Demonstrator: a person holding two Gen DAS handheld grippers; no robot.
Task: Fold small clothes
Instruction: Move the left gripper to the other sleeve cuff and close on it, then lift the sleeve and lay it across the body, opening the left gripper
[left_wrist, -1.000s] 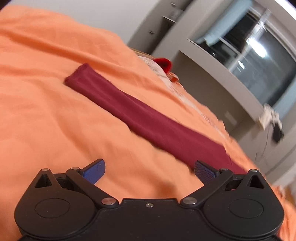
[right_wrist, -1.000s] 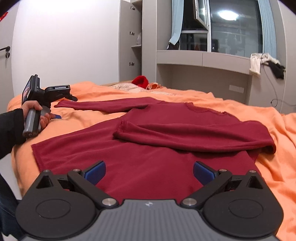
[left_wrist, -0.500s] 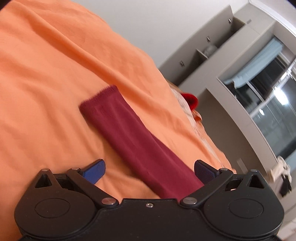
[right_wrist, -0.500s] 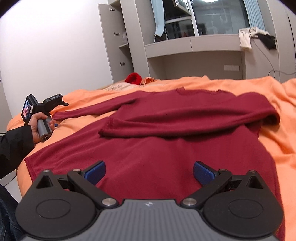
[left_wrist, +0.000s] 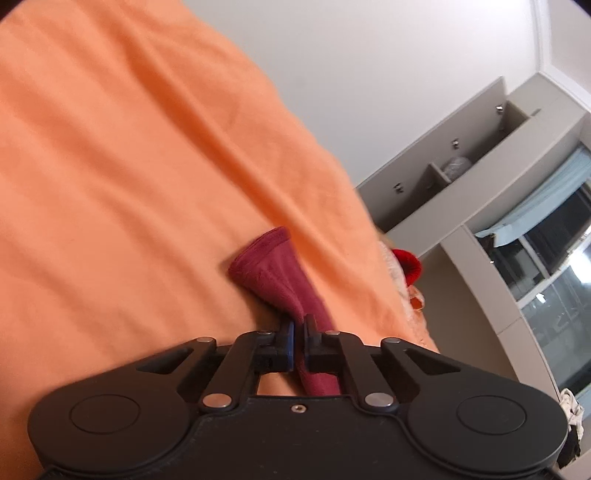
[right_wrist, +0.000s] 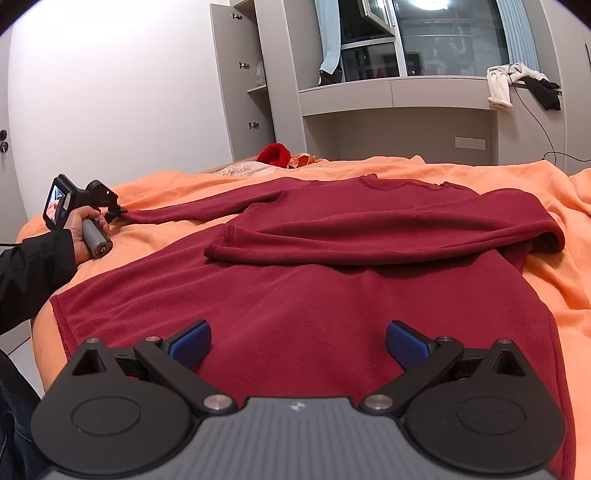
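Sleeve-folding step in hand. Nearest, right claw spread wide and empty above the hem of the dark red sweater, spread flat on the orange bed. Further off, one sleeve already laid across the chest. At the far left, left claw clamped on the outstretched sleeve cuff. Next, probably: lift that cuff, carry it inward across the body, lay it flat without dragging the torso. No containers in view holding anything.
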